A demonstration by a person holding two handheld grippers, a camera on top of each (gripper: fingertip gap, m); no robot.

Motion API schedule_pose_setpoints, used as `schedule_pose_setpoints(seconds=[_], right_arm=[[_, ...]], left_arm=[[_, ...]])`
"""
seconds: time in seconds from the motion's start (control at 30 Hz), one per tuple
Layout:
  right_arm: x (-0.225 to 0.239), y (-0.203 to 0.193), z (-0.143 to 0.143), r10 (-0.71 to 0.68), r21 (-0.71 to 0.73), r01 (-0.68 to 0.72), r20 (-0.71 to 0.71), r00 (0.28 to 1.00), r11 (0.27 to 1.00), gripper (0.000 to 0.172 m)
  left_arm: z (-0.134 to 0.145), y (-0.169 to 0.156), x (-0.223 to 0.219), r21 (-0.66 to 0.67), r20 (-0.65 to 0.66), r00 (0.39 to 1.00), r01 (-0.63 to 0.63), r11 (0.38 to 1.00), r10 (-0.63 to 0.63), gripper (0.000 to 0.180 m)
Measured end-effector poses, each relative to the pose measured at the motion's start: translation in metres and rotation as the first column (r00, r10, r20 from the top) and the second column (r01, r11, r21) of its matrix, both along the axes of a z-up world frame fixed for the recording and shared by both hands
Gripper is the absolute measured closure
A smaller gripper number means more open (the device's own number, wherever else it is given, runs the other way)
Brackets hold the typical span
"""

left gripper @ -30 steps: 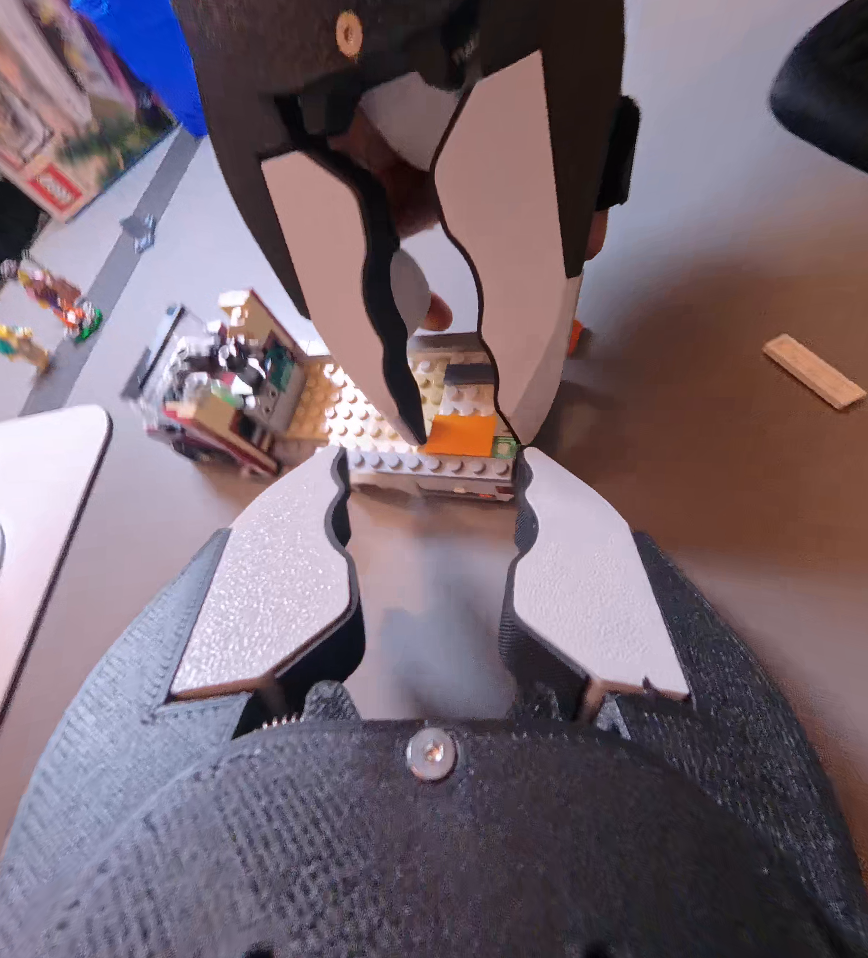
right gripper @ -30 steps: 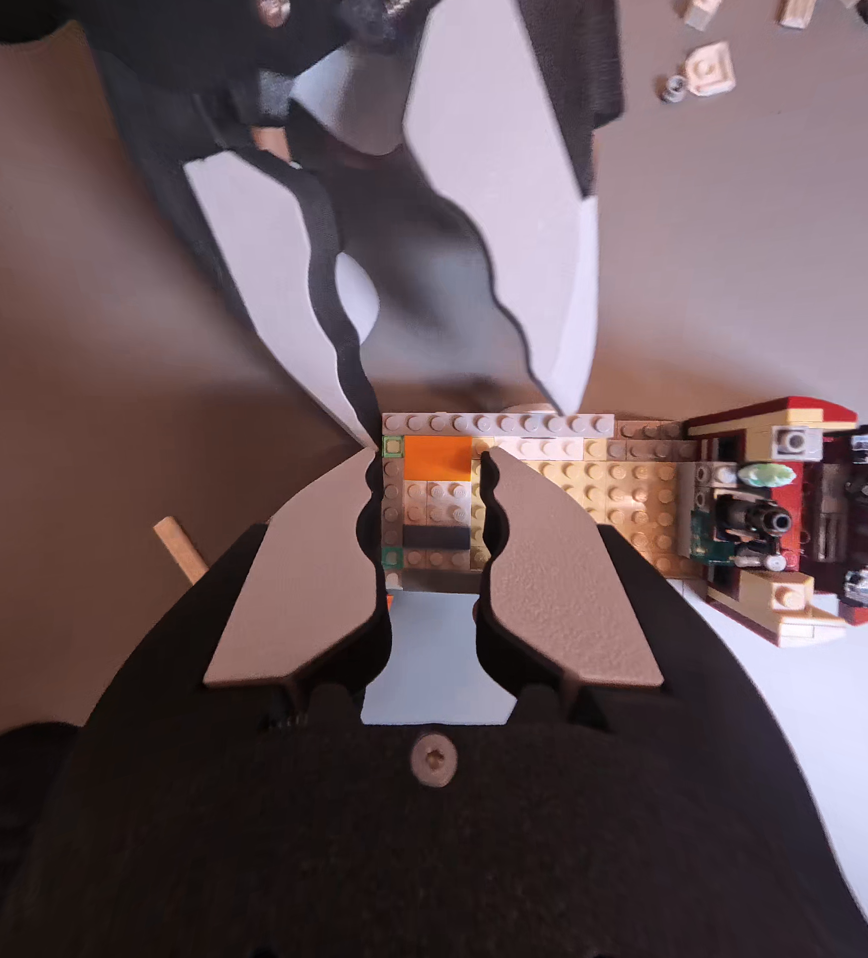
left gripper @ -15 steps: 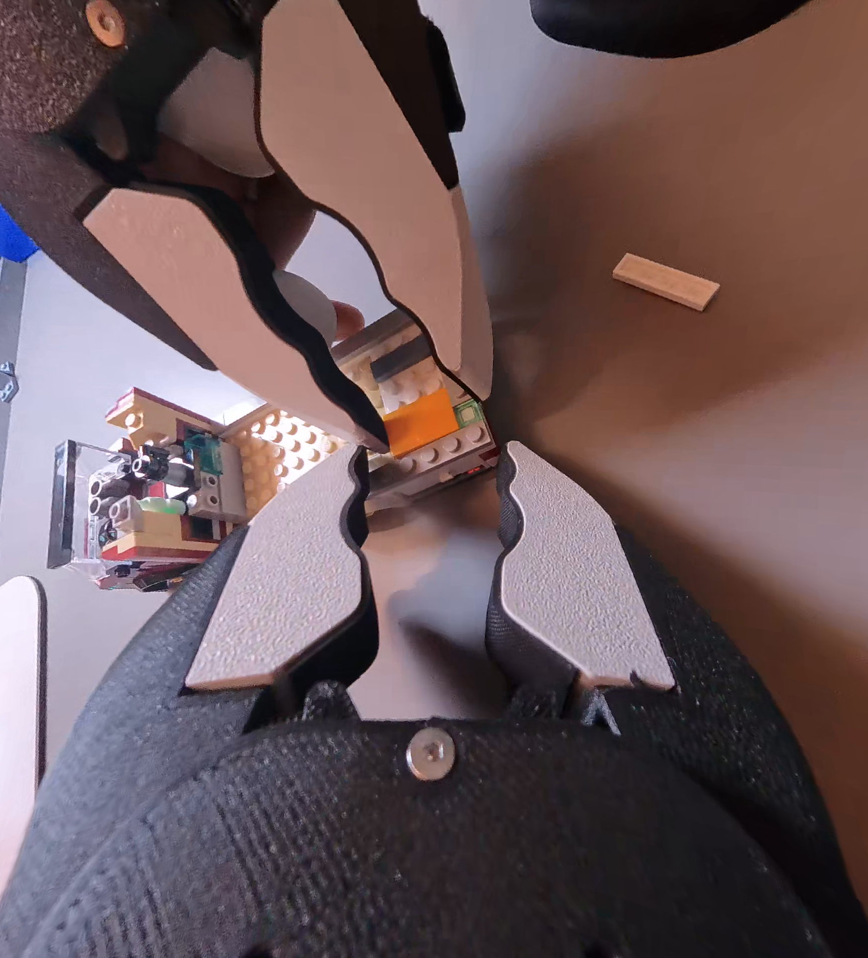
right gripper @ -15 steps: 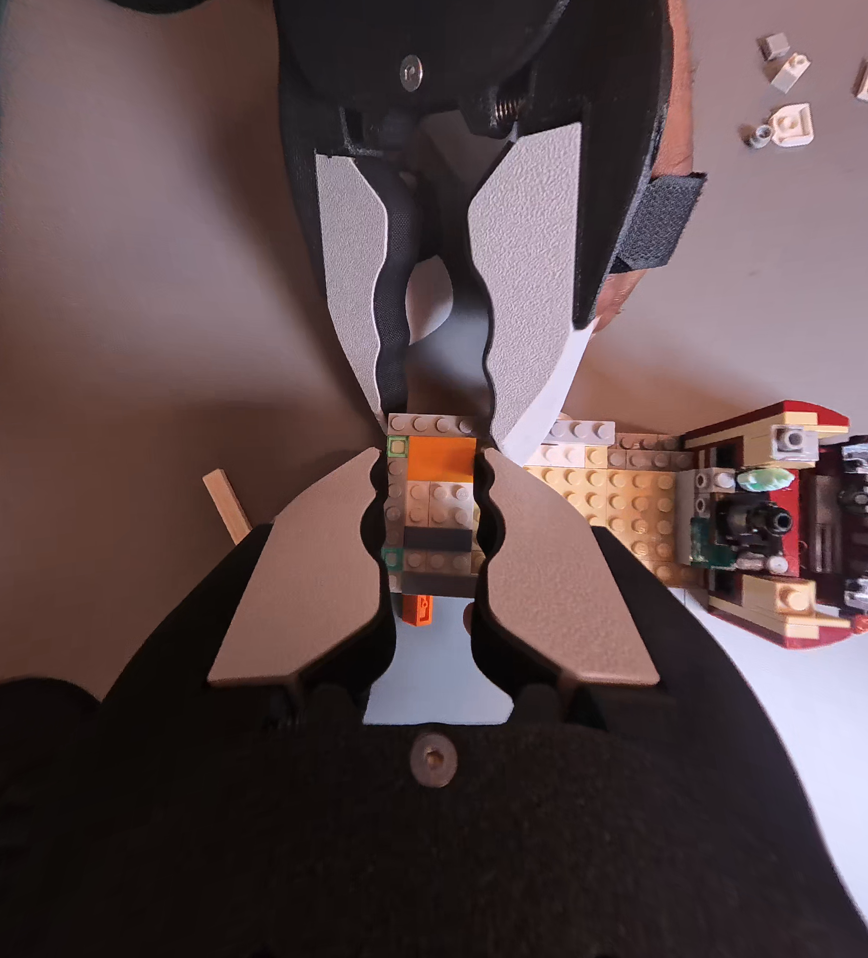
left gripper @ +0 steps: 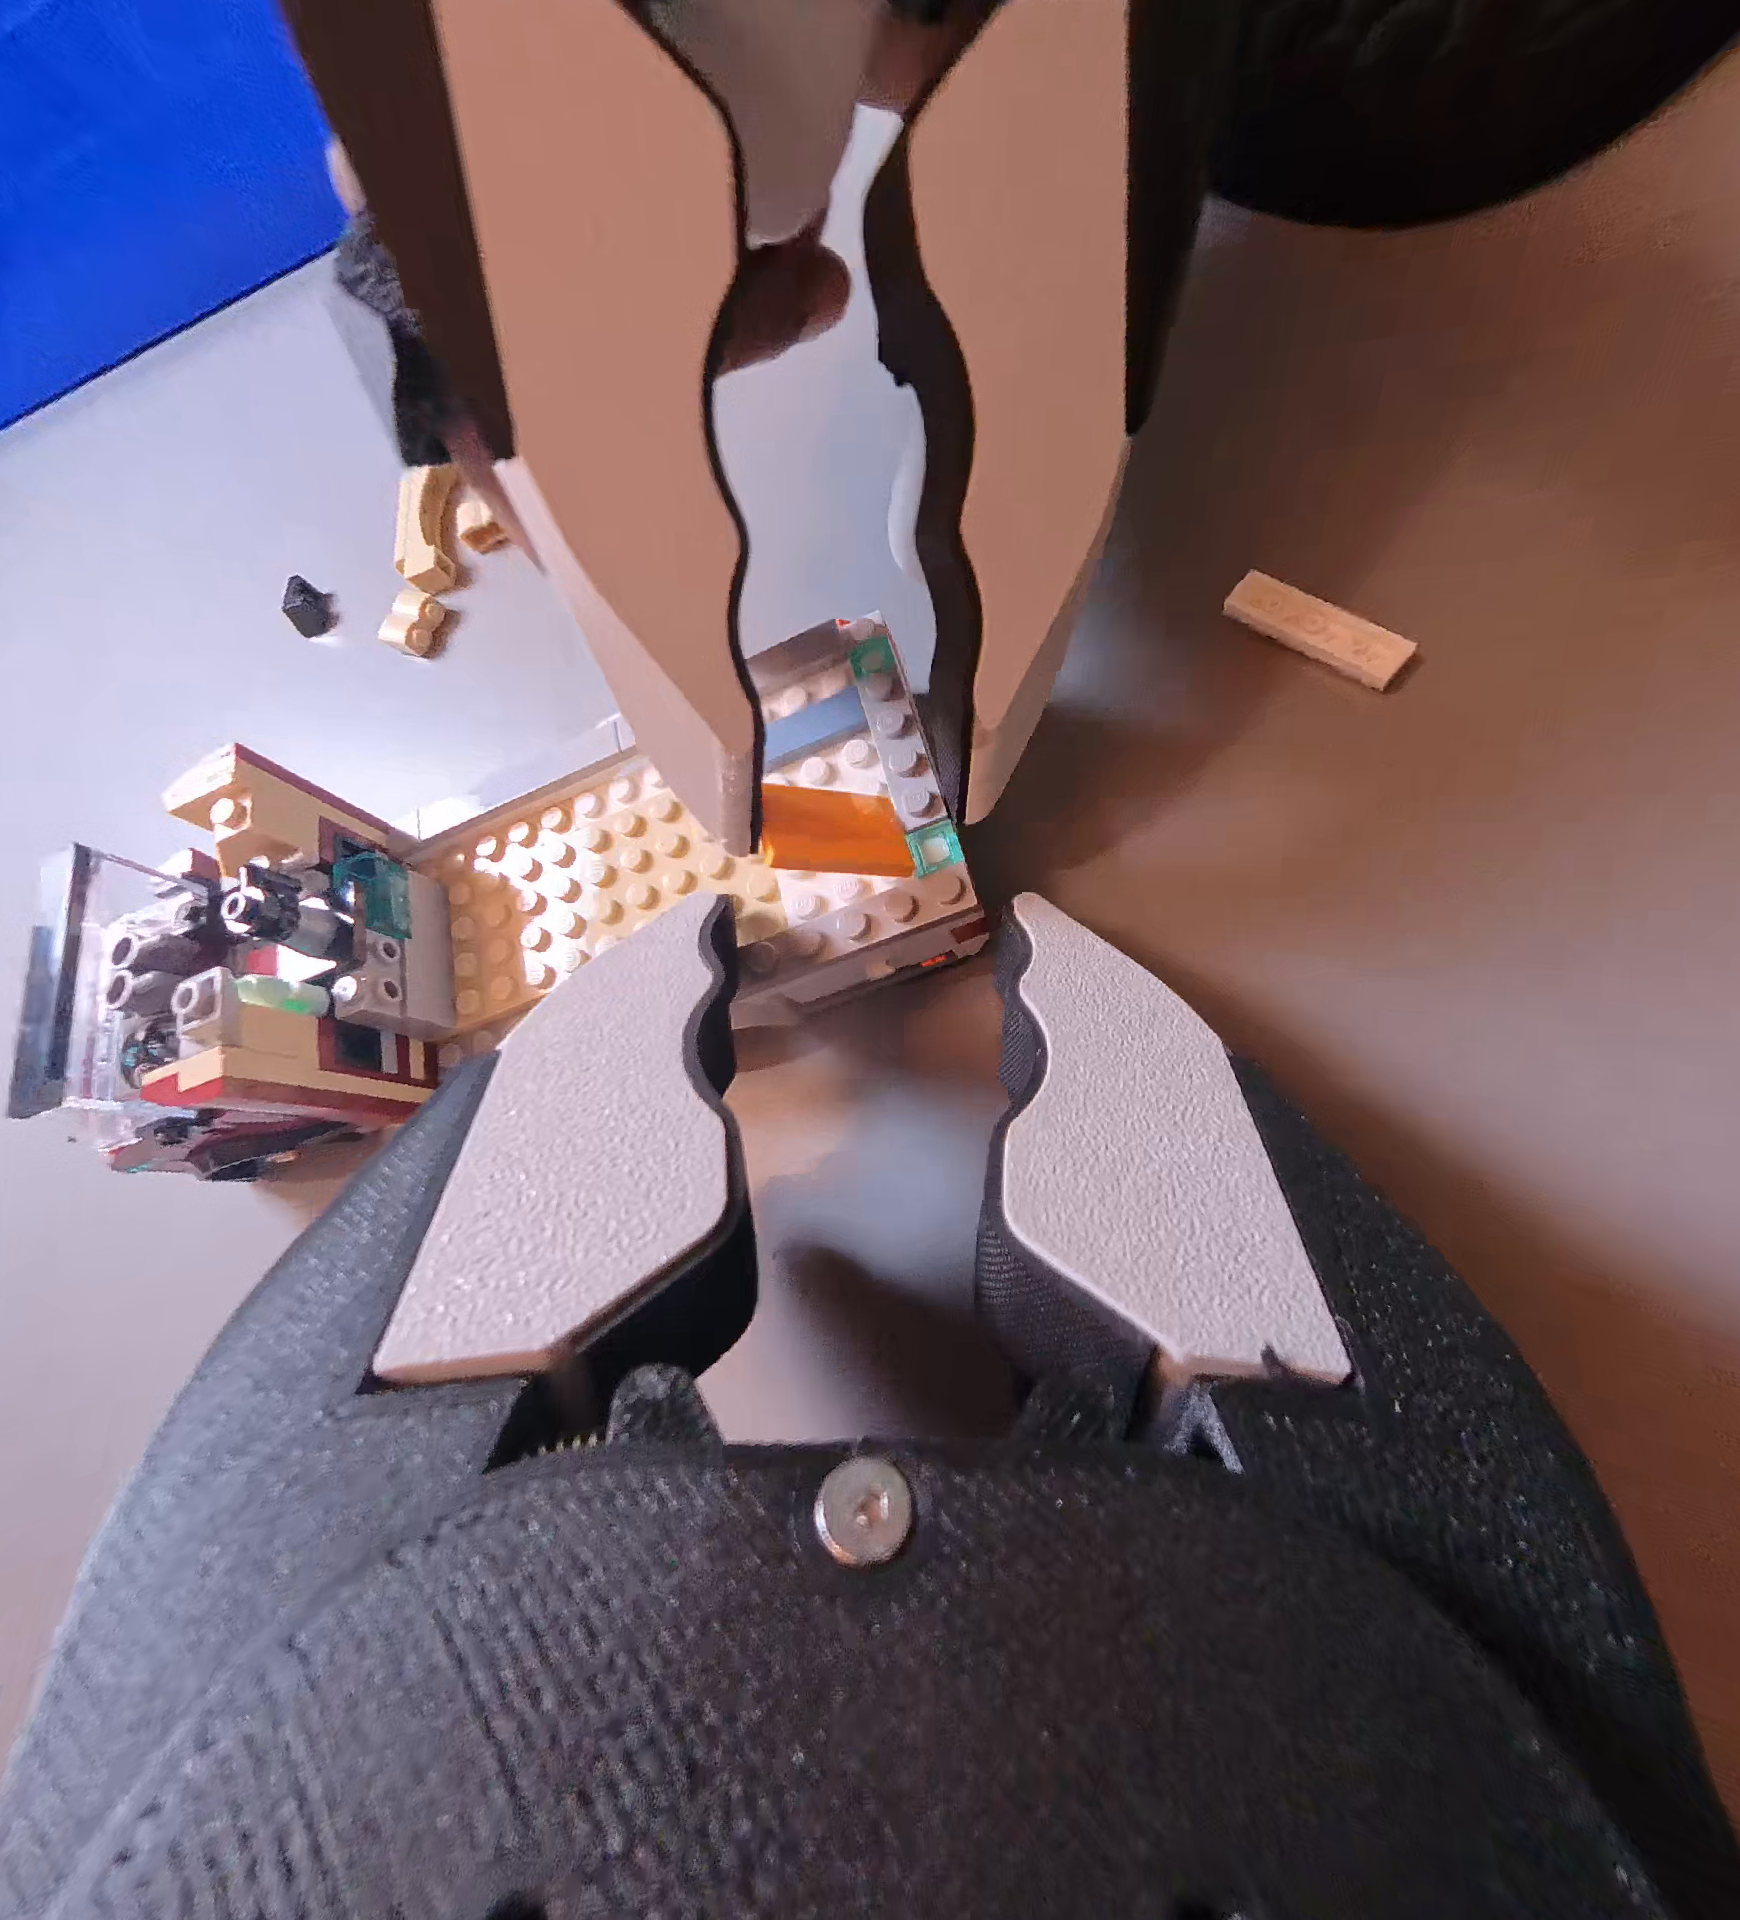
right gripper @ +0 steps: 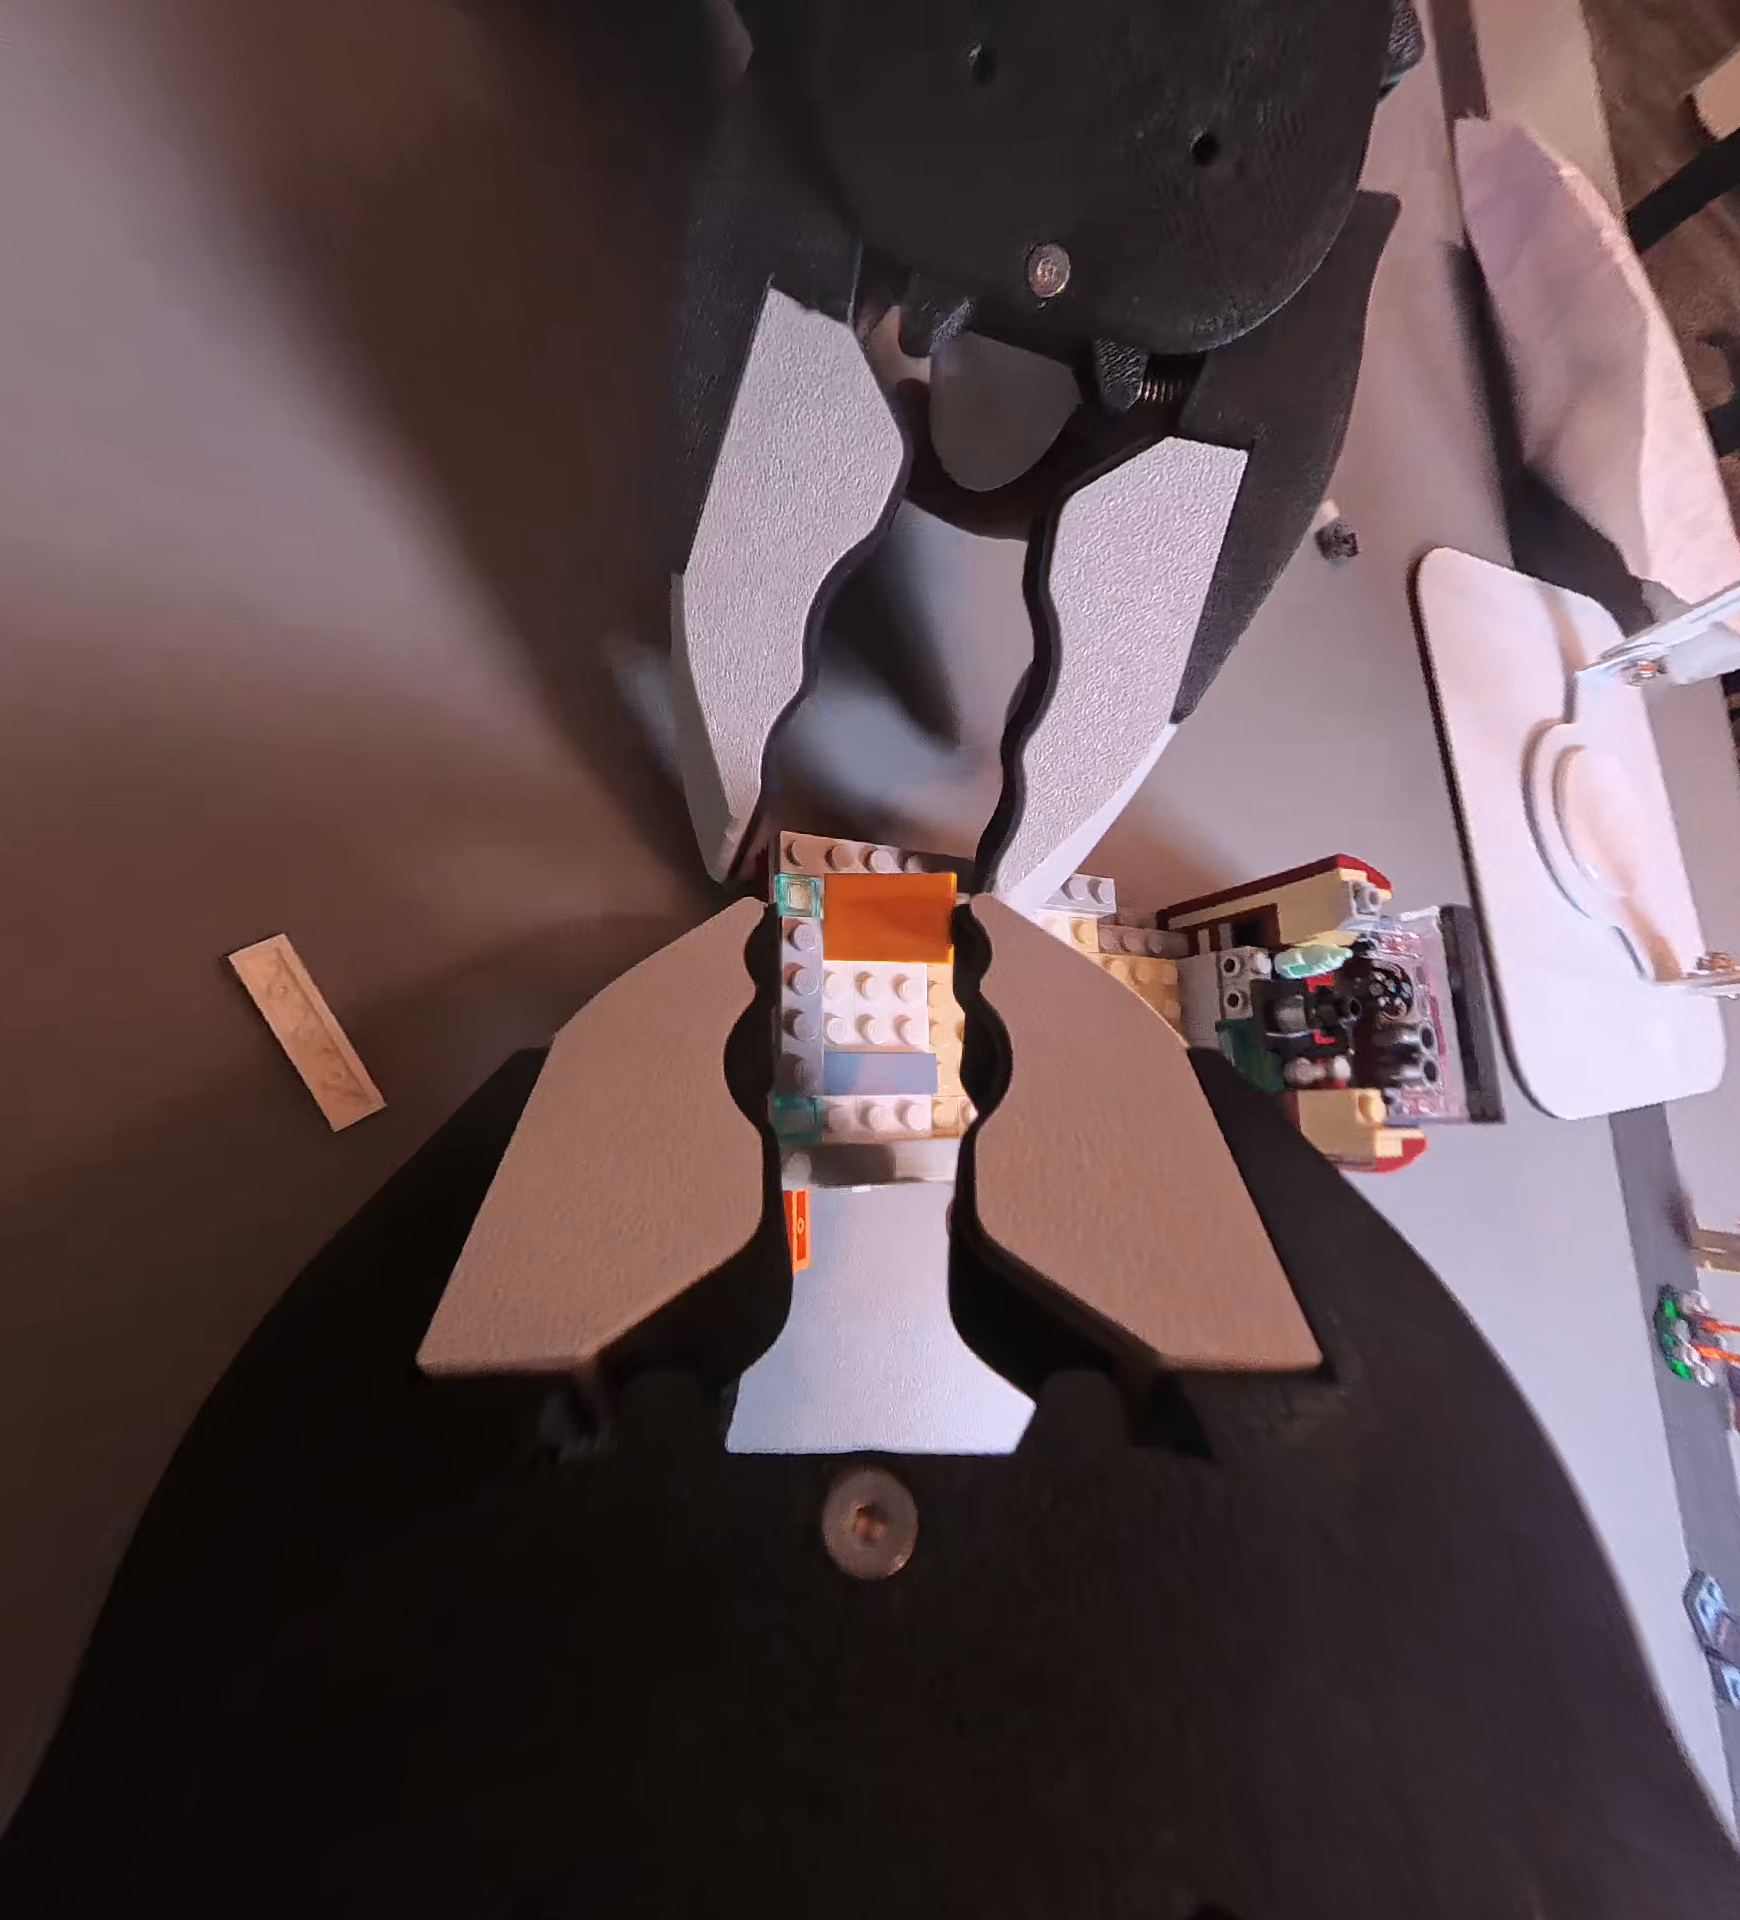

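A tan loose plate (right gripper: 305,1029) is lying at the left of the tabletop (right gripper: 222,520). At centre, the right hand-held gripper (right gripper: 866,914) is clamping the studded end of a light, rigid, snap-apart brick model (right gripper: 871,1023) by its side edges. The left hand-held gripper (left gripper: 861,930), part-open, is straddling the model's near edge; contact unclear.

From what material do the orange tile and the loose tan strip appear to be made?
Orange tile: probably moulded plastic, smooth and slightly glossy; it is a studless piece among studded bricks. Tan strip: likely also plastic, though its matt beige look could pass for wood; faint round marks along it suggest a toy-brick plate.
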State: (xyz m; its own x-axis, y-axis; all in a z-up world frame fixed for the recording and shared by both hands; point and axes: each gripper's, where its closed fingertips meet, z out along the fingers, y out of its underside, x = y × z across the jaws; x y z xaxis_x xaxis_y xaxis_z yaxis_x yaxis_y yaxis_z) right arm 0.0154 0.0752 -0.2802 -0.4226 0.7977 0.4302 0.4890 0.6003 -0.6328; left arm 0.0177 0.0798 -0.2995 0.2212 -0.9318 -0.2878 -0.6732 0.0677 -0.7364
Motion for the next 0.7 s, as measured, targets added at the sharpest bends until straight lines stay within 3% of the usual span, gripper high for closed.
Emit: schedule_pose_setpoints(seconds=[0.13,0.23,0.47,0.53,0.7], right_arm=[[0.002,0.003,0.001,-0.044,0.076,0.048,-0.061,0.997,0.996,0.139],[0.001,0.003,0.002,-0.078,0.058,0.083,-0.086,0.993,0.995,0.139],[0.002,0.003,0.006,-0.134,-0.013,0.134,-0.127,0.983,0.991,0.139],[0.005,0.006,0.011,-0.164,-0.075,0.154,-0.136,0.977,0.985,0.138],[0.029,0.017,0.012,-0.191,-0.282,0.192,0.029,0.981,0.94,0.136]], left_arm=[[0.018,-0.006,0.0,-0.136,0.18,0.983,-0.006,0.991,0.03,0.133],[0.032,0.0,0.002,-0.28,0.301,0.942,-0.061,0.958,0.148,0.146],[0.024,0.001,0.011,-0.366,0.238,0.949,-0.11,0.924,0.207,0.177],[0.026,0.003,0.011,-0.352,0.234,0.948,-0.123,0.928,0.214,0.177],[0.035,-0.012,-0.013,-0.424,0.188,0.956,-0.129,0.896,0.226,0.177]])
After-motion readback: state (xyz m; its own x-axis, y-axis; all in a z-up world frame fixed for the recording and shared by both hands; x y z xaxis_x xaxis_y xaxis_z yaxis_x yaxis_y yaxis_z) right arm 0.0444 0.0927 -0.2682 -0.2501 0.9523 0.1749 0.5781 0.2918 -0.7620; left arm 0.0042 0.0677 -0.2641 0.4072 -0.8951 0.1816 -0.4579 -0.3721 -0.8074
